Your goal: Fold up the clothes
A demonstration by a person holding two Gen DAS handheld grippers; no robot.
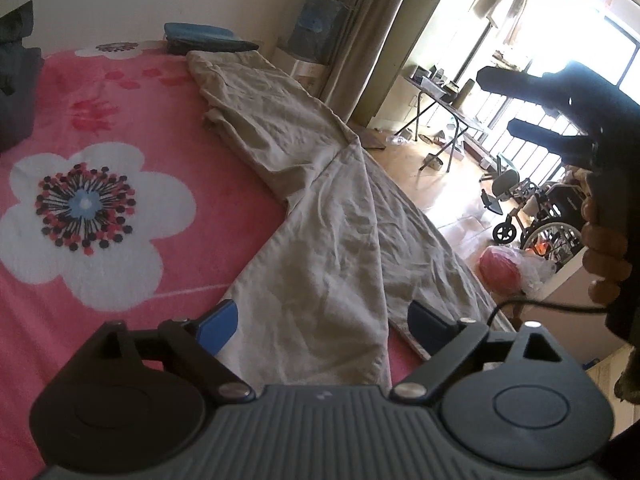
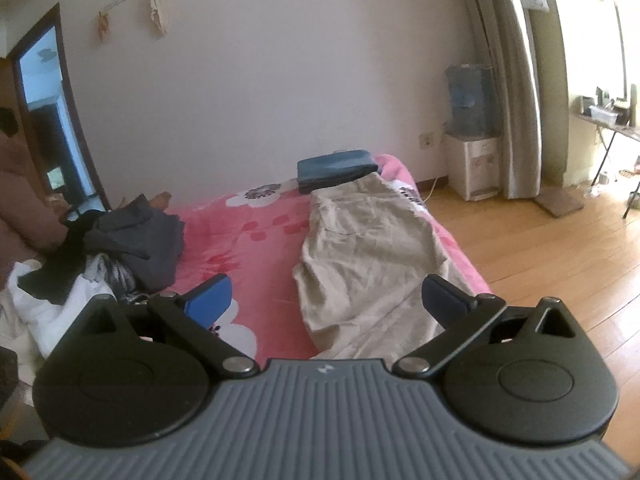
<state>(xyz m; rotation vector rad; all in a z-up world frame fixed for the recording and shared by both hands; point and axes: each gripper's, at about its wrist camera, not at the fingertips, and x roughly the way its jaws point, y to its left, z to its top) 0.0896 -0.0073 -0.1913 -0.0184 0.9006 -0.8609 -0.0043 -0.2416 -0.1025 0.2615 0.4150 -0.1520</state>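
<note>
Beige trousers (image 1: 320, 216) lie spread along the right side of a pink flowered bed (image 1: 120, 128), waist at the far end, legs splayed toward me. My left gripper (image 1: 324, 328) is open just above the near trouser leg, holding nothing. The right gripper (image 1: 532, 112) shows in the left wrist view as a dark silhouette against the window, held by a hand (image 1: 604, 256). In the right wrist view my right gripper (image 2: 326, 300) is open over the near end of the trousers (image 2: 368, 256), nothing between its fingers. A folded blue garment (image 2: 336, 170) rests beyond the waistband.
A heap of dark and white clothes (image 2: 120, 248) sits at the bed's left side. Right of the bed are wooden floor (image 2: 560, 248), a water dispenser (image 2: 472, 132), curtains, a folding table (image 1: 448, 100), a wheelchair (image 1: 540, 216) and a red bag (image 1: 504, 268).
</note>
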